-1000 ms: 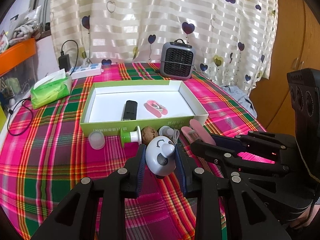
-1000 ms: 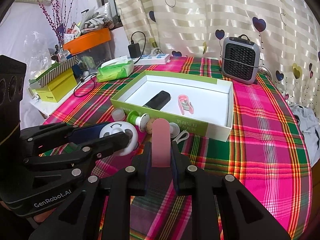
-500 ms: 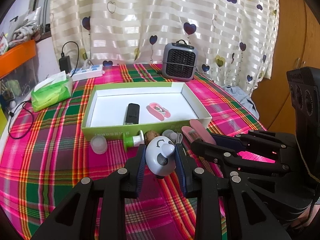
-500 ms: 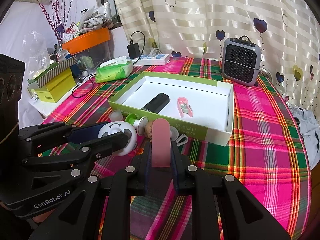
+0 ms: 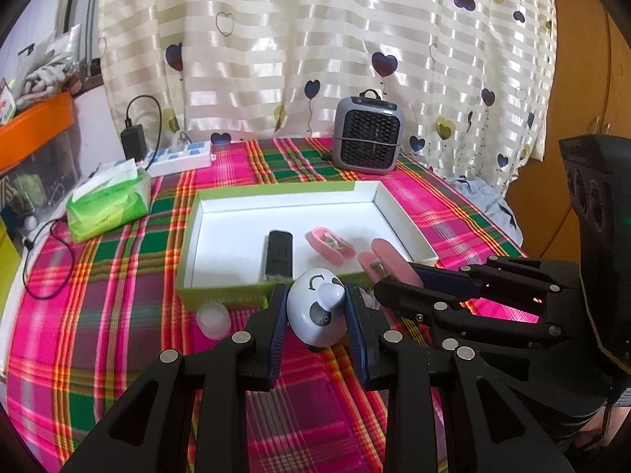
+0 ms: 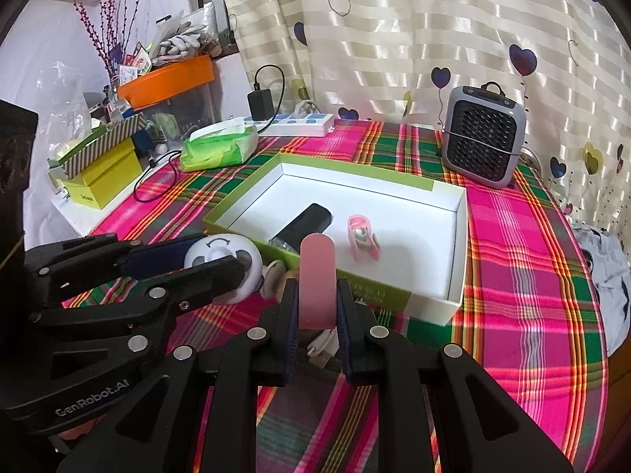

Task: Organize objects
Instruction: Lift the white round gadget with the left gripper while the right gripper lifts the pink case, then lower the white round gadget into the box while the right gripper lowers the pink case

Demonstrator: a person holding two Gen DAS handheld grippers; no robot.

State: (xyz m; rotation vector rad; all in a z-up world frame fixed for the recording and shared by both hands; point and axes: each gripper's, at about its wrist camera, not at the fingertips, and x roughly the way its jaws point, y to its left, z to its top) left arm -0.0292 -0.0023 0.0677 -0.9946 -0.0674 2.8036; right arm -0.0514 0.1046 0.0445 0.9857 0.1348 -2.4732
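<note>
Left gripper (image 5: 316, 307) clamps white round panda-face gadget (image 5: 317, 311); right gripper (image 6: 316, 307) pinches flat pink oblong piece (image 6: 317, 282), both near green-rimmed white box (image 6: 453, 272).

A woven plaid tablecloth (image 5: 118, 315) covers the table, matt and soft. On it sits a shallow cardboard box (image 5: 406, 228), matt white inside. A satiny striped curtain (image 5: 315, 59) at the far side catches the light. The small heater (image 5: 368, 138) has smooth grey plastic and a dark grille. The tissue pack (image 5: 108, 205) at far left is glossy green film. The white round toy (image 5: 317, 311) is shiny plastic; the pink flat piece (image 6: 317, 276) looks smooth and matt.
</note>
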